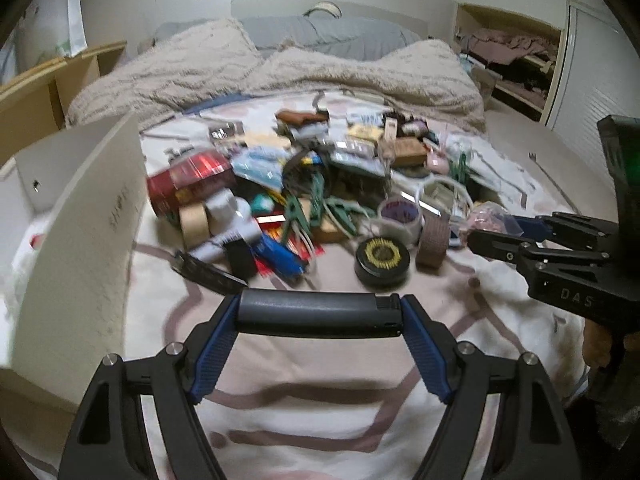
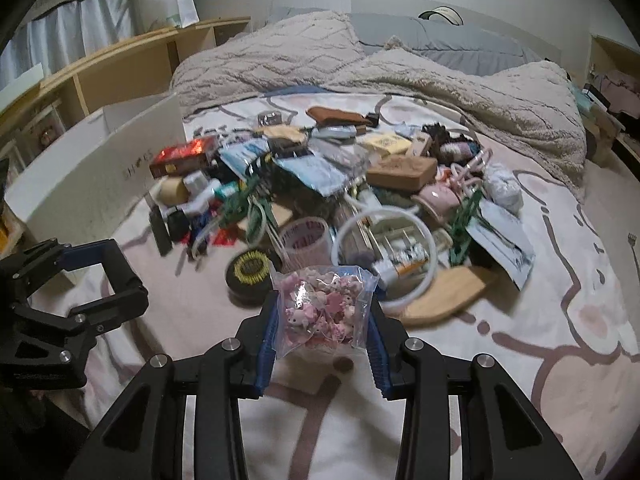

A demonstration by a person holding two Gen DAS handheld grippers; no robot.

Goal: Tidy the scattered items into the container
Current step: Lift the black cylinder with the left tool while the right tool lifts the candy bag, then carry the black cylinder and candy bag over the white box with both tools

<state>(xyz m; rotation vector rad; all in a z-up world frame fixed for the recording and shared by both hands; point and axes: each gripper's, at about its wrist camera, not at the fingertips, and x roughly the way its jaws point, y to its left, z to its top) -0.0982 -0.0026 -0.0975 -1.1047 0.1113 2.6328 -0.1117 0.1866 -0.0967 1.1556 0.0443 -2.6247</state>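
My left gripper (image 1: 320, 314) clamps a black lighter (image 1: 318, 314) crosswise at lower centre; my right gripper (image 2: 322, 312) pinches a clear bag of pink trinkets (image 2: 324, 308) before the clutter.

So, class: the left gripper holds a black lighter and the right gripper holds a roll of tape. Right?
Not quite. The left gripper does hold the black lighter, but the right gripper holds a clear bag of pink bits, as the right wrist view shows.

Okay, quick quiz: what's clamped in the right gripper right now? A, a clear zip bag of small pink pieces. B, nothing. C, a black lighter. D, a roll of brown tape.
A: the right gripper pinches the clear zip bag of pink pieces between its blue pads.
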